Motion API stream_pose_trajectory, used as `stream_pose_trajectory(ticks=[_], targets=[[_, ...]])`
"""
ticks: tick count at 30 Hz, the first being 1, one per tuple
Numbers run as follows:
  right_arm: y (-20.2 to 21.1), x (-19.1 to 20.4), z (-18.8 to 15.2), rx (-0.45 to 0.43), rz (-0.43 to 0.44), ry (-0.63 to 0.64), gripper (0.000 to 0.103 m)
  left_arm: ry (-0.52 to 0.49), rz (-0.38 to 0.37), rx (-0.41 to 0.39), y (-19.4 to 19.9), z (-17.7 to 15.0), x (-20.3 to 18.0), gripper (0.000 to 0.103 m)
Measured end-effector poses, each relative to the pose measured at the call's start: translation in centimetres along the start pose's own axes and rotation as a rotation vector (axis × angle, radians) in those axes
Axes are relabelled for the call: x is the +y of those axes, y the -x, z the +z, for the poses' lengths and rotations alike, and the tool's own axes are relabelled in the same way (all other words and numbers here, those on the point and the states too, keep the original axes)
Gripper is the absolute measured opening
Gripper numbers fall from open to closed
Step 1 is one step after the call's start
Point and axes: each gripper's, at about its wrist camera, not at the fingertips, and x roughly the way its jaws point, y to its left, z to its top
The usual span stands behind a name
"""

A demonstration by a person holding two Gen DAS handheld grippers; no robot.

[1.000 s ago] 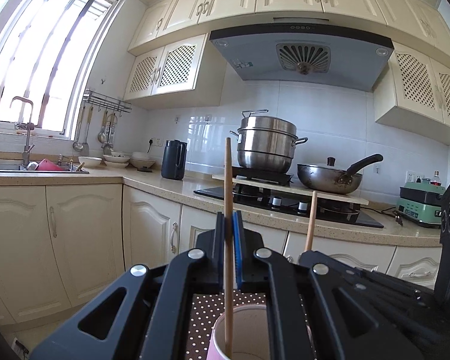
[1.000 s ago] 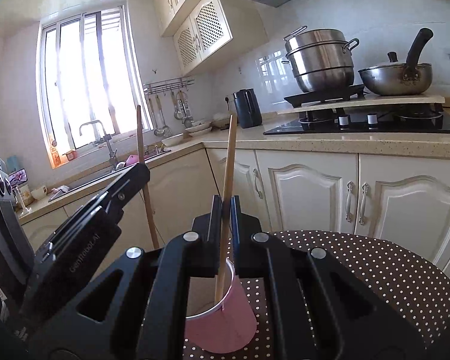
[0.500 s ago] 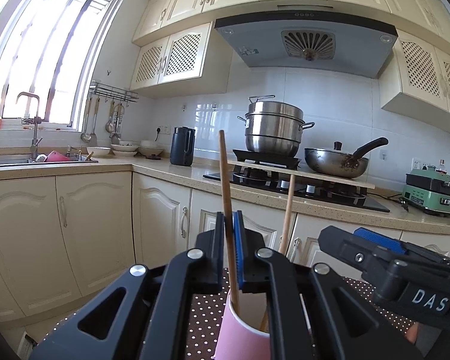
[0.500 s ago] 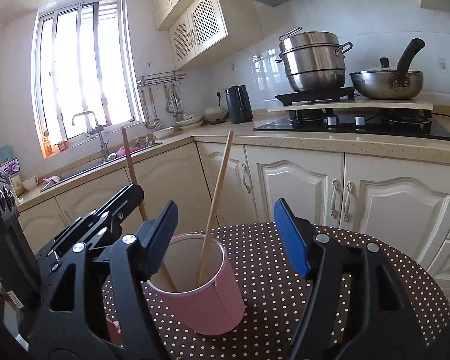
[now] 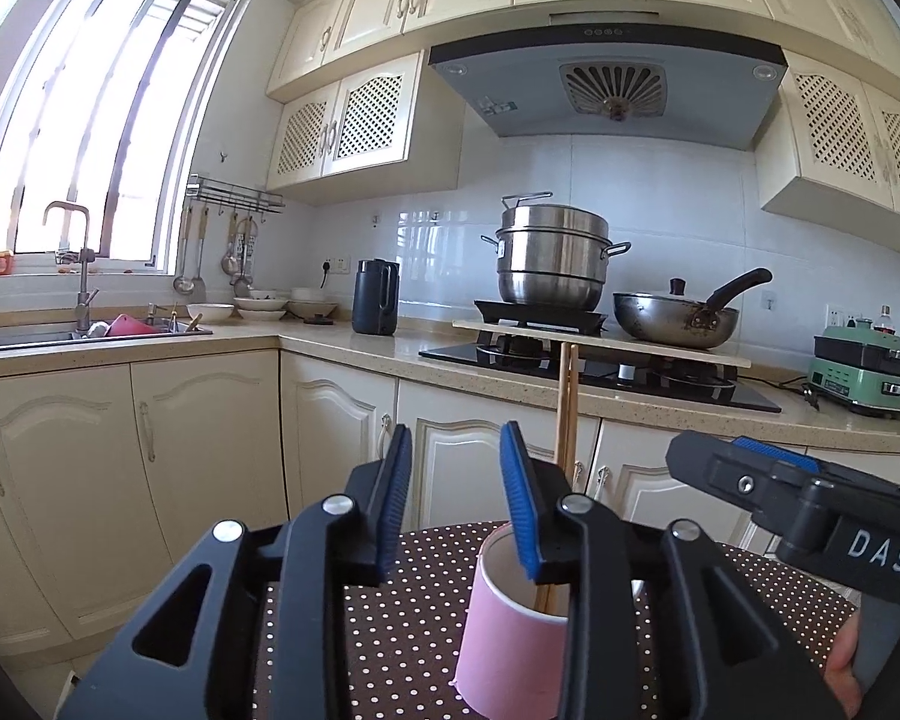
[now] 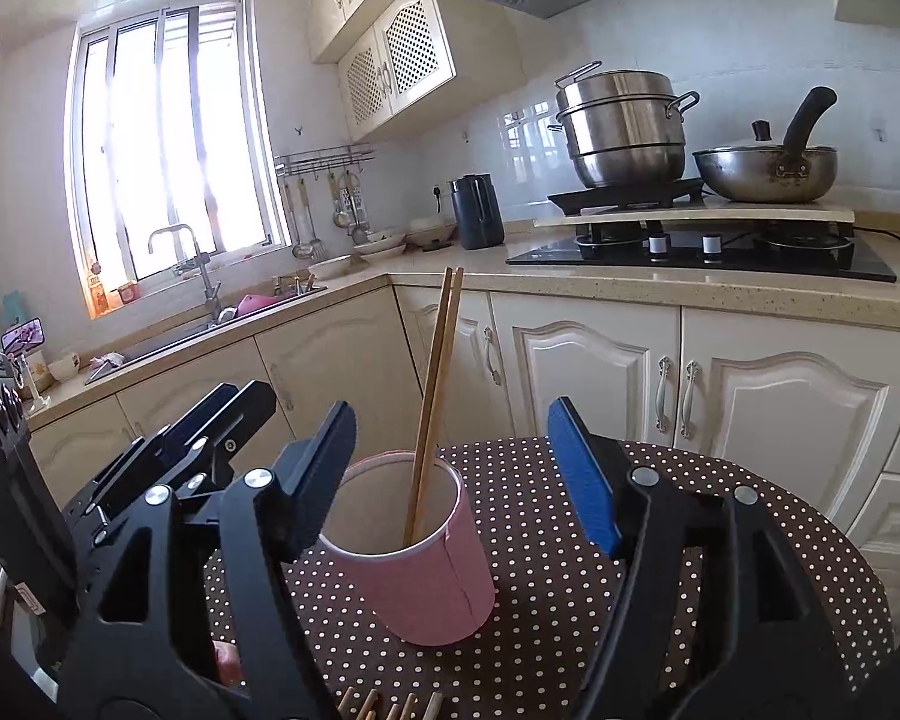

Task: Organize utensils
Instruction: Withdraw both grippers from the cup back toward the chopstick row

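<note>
Two chopsticks (image 6: 432, 396) stood in a pink cup (image 6: 417, 564) on the dotted tabletop (image 6: 720, 540), left tongs (image 5: 456, 498) opening with nothing between them, right tongs (image 6: 459, 474) spread wide, empty

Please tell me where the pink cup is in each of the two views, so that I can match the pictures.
Left wrist view: pink cup, bottom centre, partly behind the left gripper.
Right wrist view: pink cup, lower centre, between the fingers of the right gripper.
Shared landmark: steel steamer pot on the stove.
</note>
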Motion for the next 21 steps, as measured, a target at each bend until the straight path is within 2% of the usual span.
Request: stream_pose_trajectory(ticks=[4, 14, 18, 21], targets=[[1.4, 0.1, 0.0, 0.001, 0.003, -0.004, 0.066, -0.032, -0.008, 0.028, 1.2, 0.1, -0.1, 0.031], [5.8, 0.2, -1.5, 0.076, -0.015, -0.017, 0.067, -0.11, -0.028, 0.088, 6.2, 0.4, -1.5, 0.031], [7.3, 0.0, -2.4, 0.141, -0.019, -0.034, 0.068, -0.13, -0.039, 0.131, 8.0, 0.0, -2.2, 0.031], [8.3, -0.3, -3.5, 0.19, 0.025, -0.04, 0.069, -0.132, -0.049, 0.166, 9.6, -1.0, -2.5, 0.031]])
